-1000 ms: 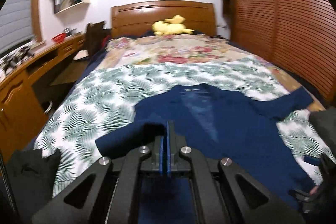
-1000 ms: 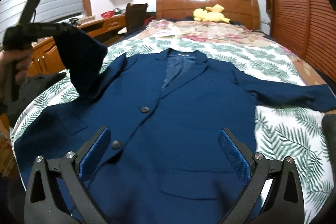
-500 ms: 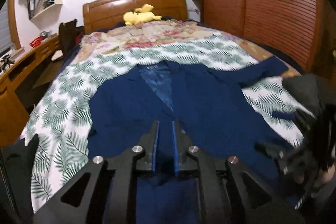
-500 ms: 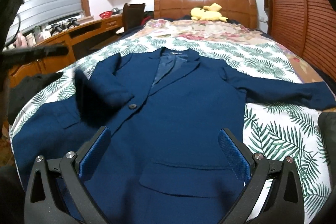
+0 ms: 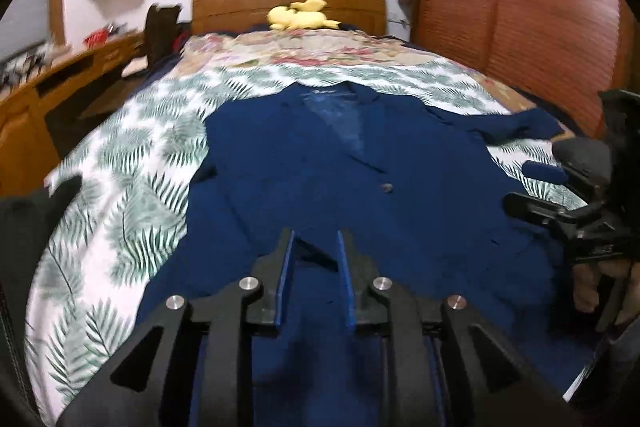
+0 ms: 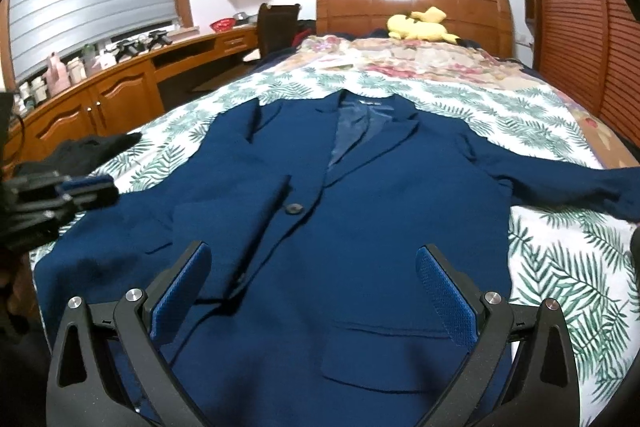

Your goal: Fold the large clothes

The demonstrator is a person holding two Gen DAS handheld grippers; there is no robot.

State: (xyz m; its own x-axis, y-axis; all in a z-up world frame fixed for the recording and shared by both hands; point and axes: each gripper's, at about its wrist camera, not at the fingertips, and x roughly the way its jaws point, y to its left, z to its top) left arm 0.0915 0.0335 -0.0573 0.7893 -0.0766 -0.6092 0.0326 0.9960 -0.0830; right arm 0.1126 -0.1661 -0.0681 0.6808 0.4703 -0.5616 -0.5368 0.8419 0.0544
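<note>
Jacket [image 6: 360,219] looks soft, heavy; we'd pinch the spread sleeve cuff [image 6: 616,191], frame right. Left hand-held gripper [image 5: 314,255] has just been parting, empty; right hand-held gripper [image 6: 314,287] spread wide.

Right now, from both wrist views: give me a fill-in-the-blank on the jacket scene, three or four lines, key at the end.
1. The navy jacket lies spread on the ____.
2. One sleeve is folded ____ the jacket's front.
3. The other sleeve lies stretched out toward the ____ of the right wrist view.
4. The right gripper has its jaws wide ____.

Missing words: bed; across; right; open
</note>
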